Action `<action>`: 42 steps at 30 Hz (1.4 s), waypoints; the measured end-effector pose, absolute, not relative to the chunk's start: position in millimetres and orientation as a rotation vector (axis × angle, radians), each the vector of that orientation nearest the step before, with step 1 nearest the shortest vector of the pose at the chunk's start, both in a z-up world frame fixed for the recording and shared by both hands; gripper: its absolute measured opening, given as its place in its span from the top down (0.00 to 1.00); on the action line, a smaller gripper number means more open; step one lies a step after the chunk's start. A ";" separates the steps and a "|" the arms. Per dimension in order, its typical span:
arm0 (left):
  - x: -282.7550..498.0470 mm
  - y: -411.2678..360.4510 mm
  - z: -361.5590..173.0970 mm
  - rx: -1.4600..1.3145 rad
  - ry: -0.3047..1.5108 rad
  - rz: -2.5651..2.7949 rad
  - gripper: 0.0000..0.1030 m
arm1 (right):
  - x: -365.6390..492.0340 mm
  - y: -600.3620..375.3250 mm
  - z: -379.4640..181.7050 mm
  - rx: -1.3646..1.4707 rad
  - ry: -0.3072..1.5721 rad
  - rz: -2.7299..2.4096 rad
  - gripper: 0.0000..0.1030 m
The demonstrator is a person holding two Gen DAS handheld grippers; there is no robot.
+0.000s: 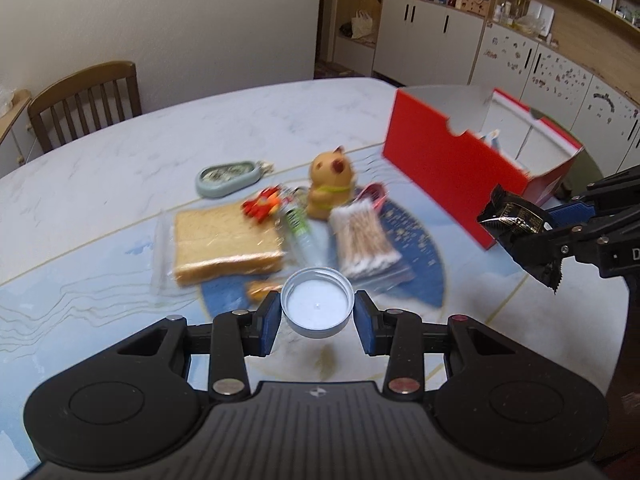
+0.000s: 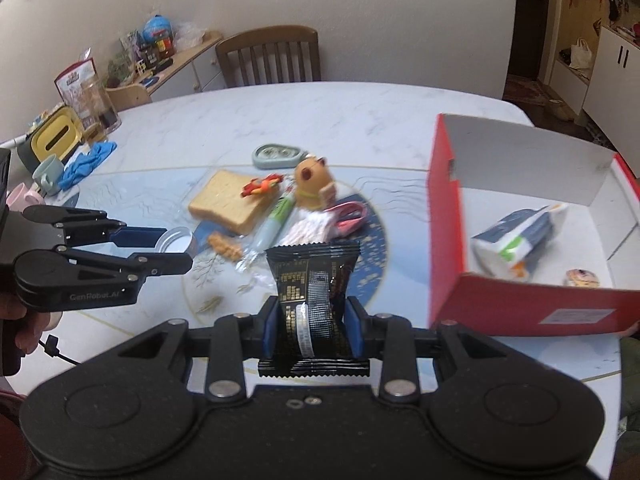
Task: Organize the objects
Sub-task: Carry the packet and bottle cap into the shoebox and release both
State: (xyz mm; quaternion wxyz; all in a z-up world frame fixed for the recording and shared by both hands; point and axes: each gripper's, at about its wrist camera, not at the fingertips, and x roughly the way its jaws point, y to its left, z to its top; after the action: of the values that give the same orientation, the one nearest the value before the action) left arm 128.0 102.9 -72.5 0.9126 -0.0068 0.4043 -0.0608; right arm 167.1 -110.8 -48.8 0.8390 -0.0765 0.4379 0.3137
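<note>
Left gripper (image 1: 317,314) is clamping a white cap (image 1: 317,307) above the table (image 1: 120,168), pile w/ bread slice (image 1: 224,240) & toy (image 1: 331,188) blurring mid-frame, right gripper (image 2: 308,326) is squeezing a black packet (image 2: 310,304), label unreadable, beside the red box (image 2: 532,304), far end cut off.

Motion blur smears the red box (image 1: 452,176) and the bag of cotton swabs (image 1: 364,240) in the left wrist view — the box's contents there show only as a sliver over its notched wall. In the right wrist view the carton (image 2: 520,236) inside the box is blurred, its print unreadable, and the box's right end runs off behind the lens rim. The black packet (image 2: 312,304) hides the surface directly behind it — its small gold lettering cannot be read.
</note>
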 end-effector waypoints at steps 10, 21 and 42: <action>152.8 47.9 -41.5 -0.007 0.775 -0.155 0.63 | 196.3 -165.4 -29.1 -0.116 0.882 0.659 0.68; 190.5 -20.2 -19.5 0.040 0.739 -0.210 0.63 | 233.6 -227.5 -22.2 -0.052 0.852 0.617 0.68; 279.8 -142.4 -29.2 0.164 0.788 -0.358 0.63 | 334.9 -300.9 -45.7 -0.031 0.886 0.437 0.68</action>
State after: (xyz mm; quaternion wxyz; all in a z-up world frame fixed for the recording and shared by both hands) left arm 279.8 -142.4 -29.2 0.9045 0.0795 0.3814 -0.1734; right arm 334.9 -300.9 -45.7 0.8804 -0.0149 0.4251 0.2097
